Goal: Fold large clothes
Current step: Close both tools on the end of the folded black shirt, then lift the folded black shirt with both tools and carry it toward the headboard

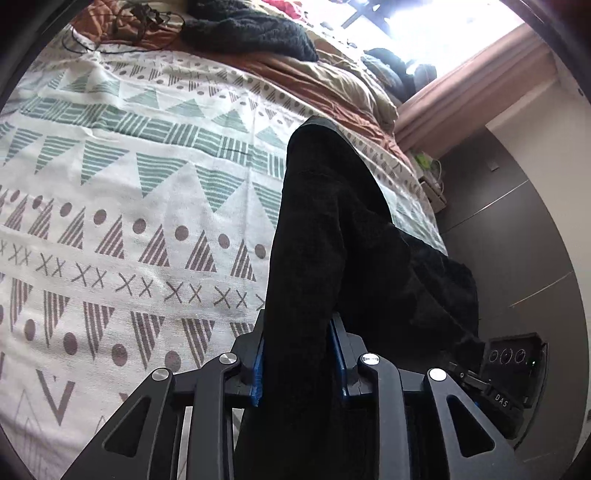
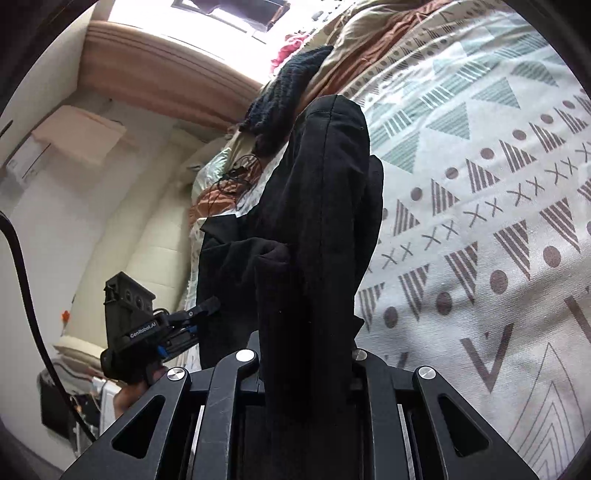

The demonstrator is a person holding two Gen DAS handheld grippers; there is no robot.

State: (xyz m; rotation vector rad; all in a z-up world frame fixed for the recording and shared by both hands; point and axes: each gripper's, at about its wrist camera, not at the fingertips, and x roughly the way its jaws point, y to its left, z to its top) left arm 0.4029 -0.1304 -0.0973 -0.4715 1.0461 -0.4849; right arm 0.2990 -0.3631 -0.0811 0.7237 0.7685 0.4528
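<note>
Bedroom scene: bed covered by a white bedspread [image 1: 129, 206] with green and brown triangles, dots and crosses. Far end has a rumpled rust and tan duvet [image 1: 303, 85], a dark knit item [image 1: 255, 29] on top, a tangle of black cable [image 1: 140, 18] beside it, a scrap of red fabric [image 2: 291, 44] beyond. Bright window blows out the background, pink curtain [image 1: 476, 81] to its side. Grey tiled floor [image 1: 524, 236] past the bed edge.

Black garment [image 1: 332, 229] fills the centre of both wrist views, blocking the bedspread behind it and hiding the fingertips. No seams or shape readable, too dark to say which part of it is gripped. Lower edge is cut off by the frame.

Left gripper [image 1: 299, 354]: blue pads clamped on a bunched fold of the garment, cloth rising up out of the jaws. Right gripper [image 2: 306, 354]: jaws closed on another bunch of the same garment. Each gripper shows at the edge of the other's view, so the two sit near each other with the cloth hanging between them, lifted above the bedspread. A hand [image 2: 136, 391] holds the left gripper's handle, mostly hidden
</note>
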